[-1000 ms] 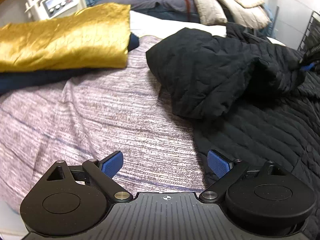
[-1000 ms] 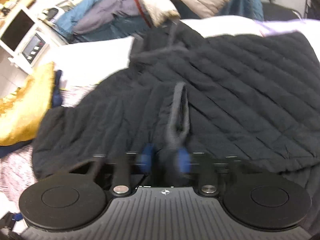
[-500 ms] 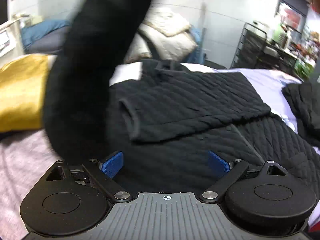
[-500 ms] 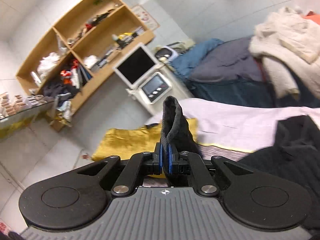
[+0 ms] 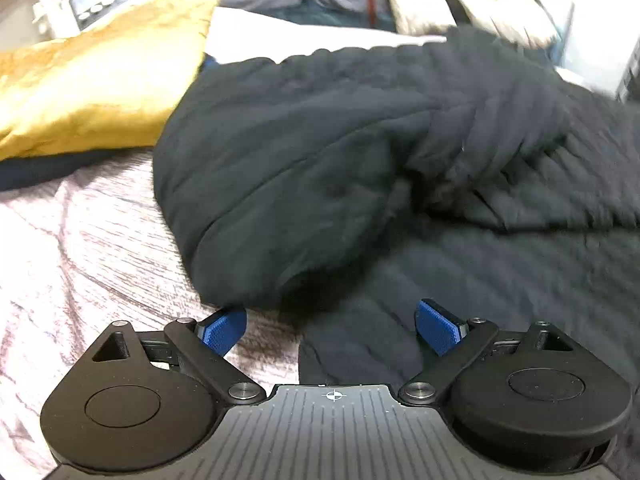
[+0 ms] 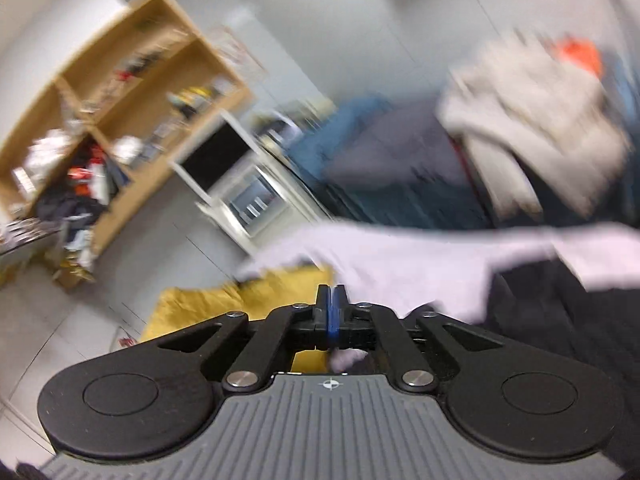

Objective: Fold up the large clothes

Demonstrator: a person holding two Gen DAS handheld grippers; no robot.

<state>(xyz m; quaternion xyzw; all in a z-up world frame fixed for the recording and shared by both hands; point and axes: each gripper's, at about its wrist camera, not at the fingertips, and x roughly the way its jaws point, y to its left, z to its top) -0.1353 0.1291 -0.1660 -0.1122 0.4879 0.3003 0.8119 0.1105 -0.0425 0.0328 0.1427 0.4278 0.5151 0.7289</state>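
Here the left gripper point(image 5: 330, 326) stands wide, empty, its blue pads just below the folded black quilted jacket point(image 5: 360, 140) at frame centre. The right gripper point(image 6: 331, 300) is closed with nothing visible between its pads, a gold cloth point(image 6: 208, 304) lower left of it.

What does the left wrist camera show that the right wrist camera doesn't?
Only the left wrist view: the left gripper, open just above the black quilted coat, and the purple bedspread.

Only the right wrist view: the right gripper, shut with nothing between its pads, and the wooden shelf.

Both: the gold cloth, the white machine with a screen, and piled clothes.
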